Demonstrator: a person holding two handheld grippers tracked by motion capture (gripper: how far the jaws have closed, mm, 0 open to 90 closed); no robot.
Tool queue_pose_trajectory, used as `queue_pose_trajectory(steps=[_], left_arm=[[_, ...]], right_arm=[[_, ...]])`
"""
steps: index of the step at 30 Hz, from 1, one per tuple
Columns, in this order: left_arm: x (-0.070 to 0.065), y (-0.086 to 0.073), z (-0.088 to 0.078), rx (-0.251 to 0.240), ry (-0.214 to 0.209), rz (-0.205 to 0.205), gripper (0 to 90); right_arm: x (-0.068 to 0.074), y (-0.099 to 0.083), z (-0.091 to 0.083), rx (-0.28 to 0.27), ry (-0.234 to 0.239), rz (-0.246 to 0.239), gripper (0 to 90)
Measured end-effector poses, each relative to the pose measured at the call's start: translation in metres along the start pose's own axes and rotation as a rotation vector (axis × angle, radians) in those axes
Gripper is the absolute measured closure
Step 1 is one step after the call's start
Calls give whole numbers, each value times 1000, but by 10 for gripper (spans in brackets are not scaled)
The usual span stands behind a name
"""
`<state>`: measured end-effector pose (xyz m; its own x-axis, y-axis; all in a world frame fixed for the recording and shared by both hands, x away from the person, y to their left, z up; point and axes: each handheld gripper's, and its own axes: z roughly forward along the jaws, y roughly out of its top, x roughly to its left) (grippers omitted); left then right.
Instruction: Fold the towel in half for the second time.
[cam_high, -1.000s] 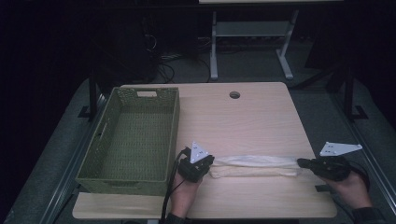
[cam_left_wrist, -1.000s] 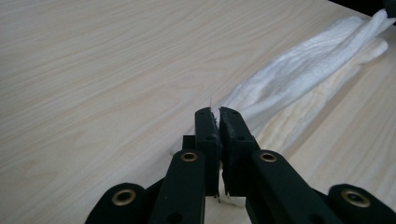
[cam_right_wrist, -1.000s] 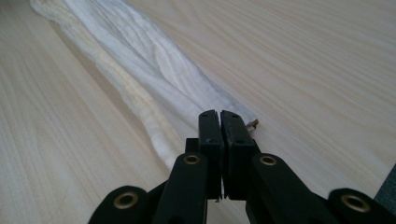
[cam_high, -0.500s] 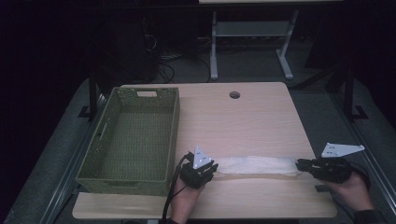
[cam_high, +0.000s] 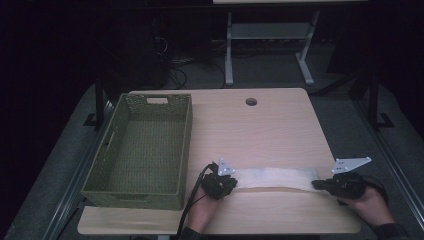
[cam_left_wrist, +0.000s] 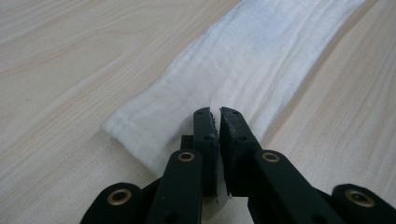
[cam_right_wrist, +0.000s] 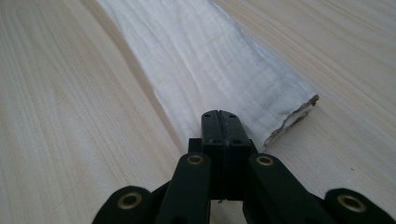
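Now folded into a long strip | white cloth (cam_high: 276, 178) flat across lower centre of table (cam_high: 260, 130), right of green basket (cam_high: 145, 150) | left gripper (cam_high: 231, 183) lower than before, just re-closed, pinching cloth's left end | right gripper (cam_high: 320, 184) clamped on right end | next fold likely

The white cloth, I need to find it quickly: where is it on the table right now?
In the high view the white cloth lies folded in a strip near the table's front edge, between the left gripper and right gripper, right of the green basket.
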<state>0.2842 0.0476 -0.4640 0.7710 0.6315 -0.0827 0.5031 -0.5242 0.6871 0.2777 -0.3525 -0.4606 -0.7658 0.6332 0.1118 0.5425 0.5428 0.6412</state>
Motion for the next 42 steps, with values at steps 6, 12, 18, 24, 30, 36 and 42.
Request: queue_pose_trajectory(steps=[6,12,18,24,30,36,42], left_arm=[[-1,10,-6,9,15,9,722],[-1,16,-9,13,12,19,560],[4,17,-15,-4,4,12,434],[7,17,-16,-33,-16,24,398],[5,14,-20,-51,-13,62,360],[8,13,-19,-48,-16,57,353],[8,14,-22,-64,-13,48,339]], right_arm=[[1,1,1,5,-14,-11,895],[0,5,3,11,-36,13,896],[-5,15,10,20,-71,31,896],[-13,27,18,25,-97,65,896],[-22,39,26,35,-121,100,895],[-31,50,35,32,-137,108,894],[-37,60,42,31,-137,88,893]])
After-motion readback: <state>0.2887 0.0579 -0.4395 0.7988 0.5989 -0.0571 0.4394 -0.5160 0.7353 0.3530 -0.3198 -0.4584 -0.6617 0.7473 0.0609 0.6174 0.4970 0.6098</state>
